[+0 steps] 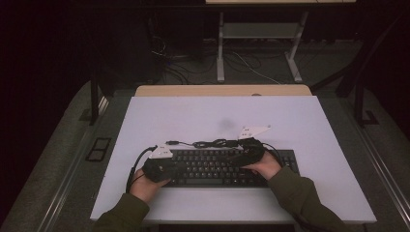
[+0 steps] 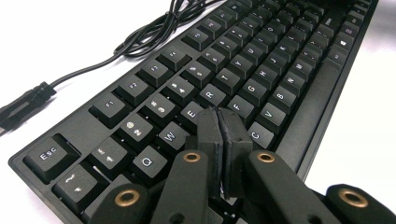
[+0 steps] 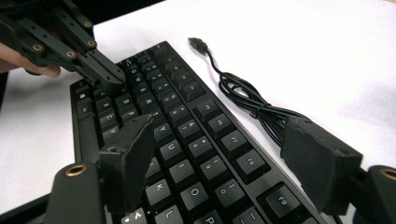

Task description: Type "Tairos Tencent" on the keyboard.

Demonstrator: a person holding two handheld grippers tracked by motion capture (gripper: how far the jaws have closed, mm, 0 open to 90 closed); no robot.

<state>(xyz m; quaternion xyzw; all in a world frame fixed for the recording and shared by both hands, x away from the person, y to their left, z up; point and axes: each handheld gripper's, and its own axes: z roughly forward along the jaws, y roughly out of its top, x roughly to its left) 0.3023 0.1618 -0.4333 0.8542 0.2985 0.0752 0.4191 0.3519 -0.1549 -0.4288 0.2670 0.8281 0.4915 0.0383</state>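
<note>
On the white table [image 1: 193,116], a black keyboard [image 1: 217,166] lies, dark room behind.

We see the keyboard [image 1: 227,166] lying across the near middle of the counter [image 1: 300,121]; it and its bundled cable [image 1: 212,143], which runs just behind its far edge, are the obstacles on this surface. Over the keys we find the left gripper [image 2: 222,122], jaws pressed together, low above the letter rows, and the right gripper [image 3: 224,154], jaws wide apart, spanning the right-hand keys. We note bare counter beyond the cable, to both sides of the keyboard, and along the near edge.
</note>
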